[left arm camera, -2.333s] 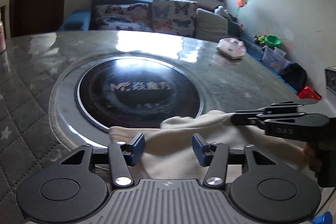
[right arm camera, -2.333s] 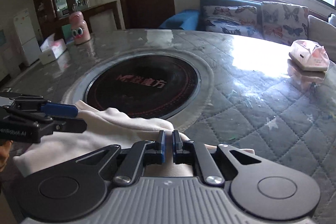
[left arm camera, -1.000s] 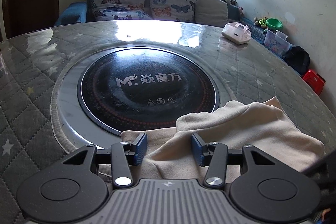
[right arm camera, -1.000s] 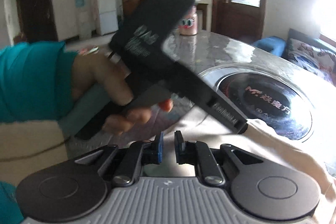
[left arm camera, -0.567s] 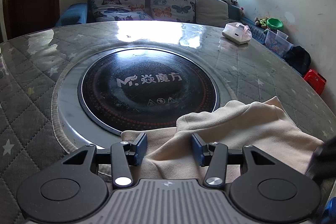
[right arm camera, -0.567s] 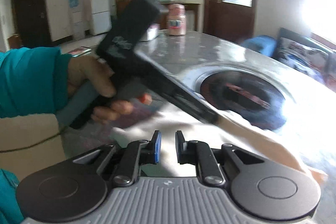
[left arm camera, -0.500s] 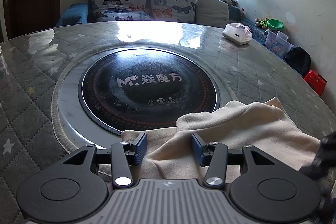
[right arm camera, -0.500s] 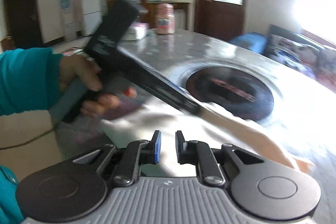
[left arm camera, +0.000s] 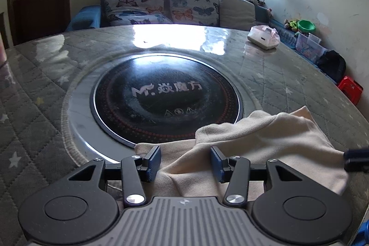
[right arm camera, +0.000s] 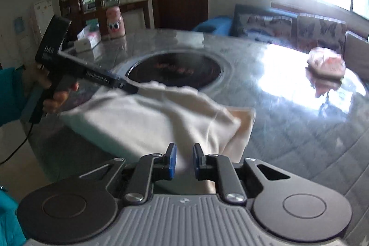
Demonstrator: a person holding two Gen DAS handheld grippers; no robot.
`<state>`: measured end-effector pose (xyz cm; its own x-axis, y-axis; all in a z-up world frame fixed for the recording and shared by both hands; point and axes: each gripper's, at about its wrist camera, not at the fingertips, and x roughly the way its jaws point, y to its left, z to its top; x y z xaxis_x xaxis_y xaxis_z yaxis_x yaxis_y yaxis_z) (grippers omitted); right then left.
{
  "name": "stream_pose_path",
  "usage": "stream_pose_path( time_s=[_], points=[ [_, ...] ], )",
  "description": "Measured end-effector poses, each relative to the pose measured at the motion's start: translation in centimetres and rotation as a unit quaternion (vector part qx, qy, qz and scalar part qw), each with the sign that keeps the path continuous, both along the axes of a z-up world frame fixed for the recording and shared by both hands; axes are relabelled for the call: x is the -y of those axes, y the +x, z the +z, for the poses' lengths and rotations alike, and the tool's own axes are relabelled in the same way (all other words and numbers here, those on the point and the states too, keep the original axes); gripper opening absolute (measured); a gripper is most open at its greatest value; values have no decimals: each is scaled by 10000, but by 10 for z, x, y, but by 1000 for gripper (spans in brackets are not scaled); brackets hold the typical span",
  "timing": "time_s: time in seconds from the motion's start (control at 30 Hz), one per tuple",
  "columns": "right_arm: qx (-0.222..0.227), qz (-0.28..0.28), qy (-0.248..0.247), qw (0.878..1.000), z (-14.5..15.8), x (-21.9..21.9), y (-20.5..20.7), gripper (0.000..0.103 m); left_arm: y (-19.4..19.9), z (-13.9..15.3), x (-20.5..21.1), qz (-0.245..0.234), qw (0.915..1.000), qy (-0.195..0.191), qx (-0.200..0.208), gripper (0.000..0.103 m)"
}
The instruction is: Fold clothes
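Just ahead of the left gripper (left arm camera: 185, 161) lies the cream garment (left arm camera: 265, 140), a soft matt cloth with a slightly fuzzy nap. Beyond it the black round hob (left arm camera: 166, 98) looks like glossy glass. The table (left arm camera: 46, 84) around it shows quilted grey fabric under a shiny, reflective clear cover. Both tools are matt black plastic with blue finger pads (right arm camera: 171, 161) and bright metal rivets.

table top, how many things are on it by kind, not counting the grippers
cream garment: 1
built-in induction cooktop: 1
pink tissue pack: 1
white tissue box: 1
pink googly-eyed jar: 1
Total: 5
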<state>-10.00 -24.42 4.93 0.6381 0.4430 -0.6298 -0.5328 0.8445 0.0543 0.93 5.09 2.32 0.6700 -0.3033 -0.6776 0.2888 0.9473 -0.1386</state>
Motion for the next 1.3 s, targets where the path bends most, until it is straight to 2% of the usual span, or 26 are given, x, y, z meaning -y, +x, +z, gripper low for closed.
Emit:
stream_pose_path(
  time_s=[0.13,0.27,0.4,0.6,0.73,0.87,1.0,1.2,1.3],
  points=[
    [125,-24,-84,9999,-6,-8,13,13,-18,15,6,-104,9997,-62,217,50],
    [20,-103,-115,9999,-16,-10,25,13,-44,25,23,-412,9982,-82,431,50],
    [-87,-228,-267,9993,-24,-6,28,13,-63,26,38,-698,9963,-168,478,50],
    [171,-45,-282,9994,-11,-17,36,13,-74,21,52,-948,9940,-334,424,50],
    [163,95,-375,9991,-18,-31,53,13,-78,15,58,-1059,9932,-324,364,50],
    [209,35,-576,9981,-26,-37,67,13,-79,8,61,-1090,9932,-304,265,50],
    [143,-82,-410,9990,-22,-34,78,13,-78,4,60,-1085,9934,-332,190,50],
    [190,489,-465,9975,-19,-62,82,13,-74,0,58,-1093,9932,-390,129,51],
    [107,530,-585,9968,-27,-75,93,13,-73,-1,58,-1088,9931,-419,120,51]
  ],
)
